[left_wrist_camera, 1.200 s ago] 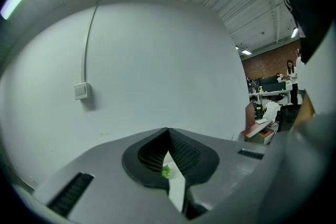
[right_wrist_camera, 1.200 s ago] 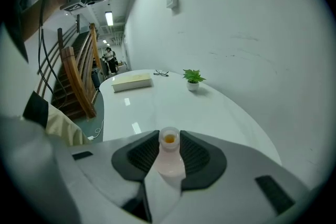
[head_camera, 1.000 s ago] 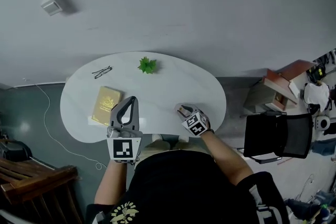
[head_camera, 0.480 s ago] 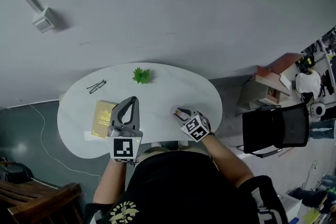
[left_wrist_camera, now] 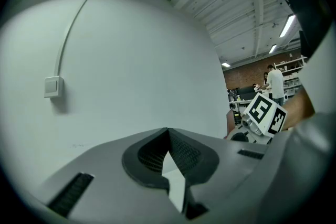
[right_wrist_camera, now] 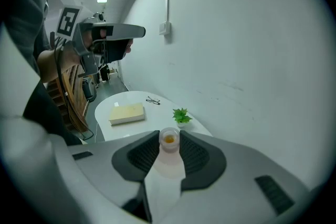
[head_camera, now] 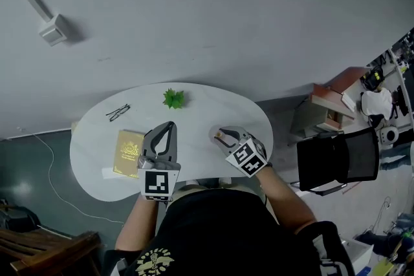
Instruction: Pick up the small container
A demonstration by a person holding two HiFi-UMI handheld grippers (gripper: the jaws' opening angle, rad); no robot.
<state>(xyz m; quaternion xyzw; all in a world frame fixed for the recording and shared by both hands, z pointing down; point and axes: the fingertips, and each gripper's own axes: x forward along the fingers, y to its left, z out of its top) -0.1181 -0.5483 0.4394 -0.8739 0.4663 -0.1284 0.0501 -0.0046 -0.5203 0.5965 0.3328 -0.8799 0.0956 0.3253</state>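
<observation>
The small container (right_wrist_camera: 169,140), a clear little tub with something orange inside, is held between my right gripper's (right_wrist_camera: 169,147) pads, well above the white table (right_wrist_camera: 137,128). In the head view the container (head_camera: 217,136) shows as a pale round spot at the tip of my right gripper (head_camera: 222,135), over the table's near right part. To its left, over the near edge, my left gripper (head_camera: 169,127) has its jaws closed together on nothing. Its own view shows only the joined fingertips (left_wrist_camera: 168,134) against the wall.
On the white table (head_camera: 200,106) lie a tan book (head_camera: 128,144), a pair of glasses (head_camera: 118,112) and a small green plant (head_camera: 173,98). A black chair (head_camera: 336,158) stands to the right, wooden furniture (head_camera: 45,255) at lower left. A grey wall is behind.
My right gripper has risen with the container and looks larger in the head view. The left gripper has barely shifted. The table sits lower and further left in view.
</observation>
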